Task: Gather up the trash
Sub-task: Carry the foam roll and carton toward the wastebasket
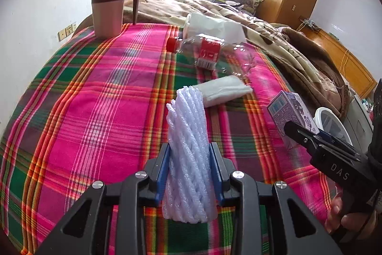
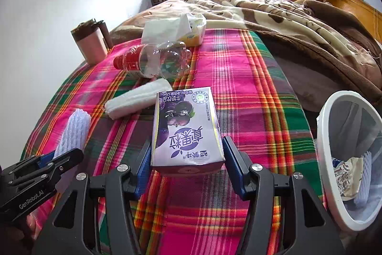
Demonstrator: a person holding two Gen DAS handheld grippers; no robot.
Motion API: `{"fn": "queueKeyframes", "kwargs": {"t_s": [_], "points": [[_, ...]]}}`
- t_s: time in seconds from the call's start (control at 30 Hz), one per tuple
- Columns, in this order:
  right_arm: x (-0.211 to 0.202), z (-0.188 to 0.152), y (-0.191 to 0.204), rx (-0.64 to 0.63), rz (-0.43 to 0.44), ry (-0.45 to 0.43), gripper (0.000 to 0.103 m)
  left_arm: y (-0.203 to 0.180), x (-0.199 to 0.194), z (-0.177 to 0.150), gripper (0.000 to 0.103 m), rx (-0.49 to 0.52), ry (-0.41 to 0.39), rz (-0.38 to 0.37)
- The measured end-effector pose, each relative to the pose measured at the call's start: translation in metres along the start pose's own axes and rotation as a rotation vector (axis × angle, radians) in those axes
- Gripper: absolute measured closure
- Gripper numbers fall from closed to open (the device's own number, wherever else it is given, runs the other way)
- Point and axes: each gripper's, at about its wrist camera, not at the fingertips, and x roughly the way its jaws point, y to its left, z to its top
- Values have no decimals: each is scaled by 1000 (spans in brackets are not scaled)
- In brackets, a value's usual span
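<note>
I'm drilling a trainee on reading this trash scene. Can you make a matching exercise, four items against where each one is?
Items:
1. white foam net sleeve
2. purple milk drink carton
3. clear plastic bottle with red cap and label
4. crumpled printed wrapper

Places:
A. inside the white plastic waste bin
B. lying on its side on the plaid cloth, near the tissue pack
C. between the left tongs
D. between the right tongs, resting on the cloth

Pairs: 1-C, 2-D, 3-B, 4-A
</note>
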Motion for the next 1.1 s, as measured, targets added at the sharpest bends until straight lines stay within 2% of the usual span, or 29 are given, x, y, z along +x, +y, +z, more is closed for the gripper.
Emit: {"fn": "queueKeyframes", "kwargs": {"t_s": [0.43,0.77,1.1], "points": [[-40,3,-26,37,-5,-93,46,-39,-28,9,69,60,-86,-60],[-67,5,-56,80,-52,-158,46,-84,-41,20,69,132,-140,-130],[-89,4,-91,128,-116,-201,46,-134,-40,27,69,211,-161,-194]]}}
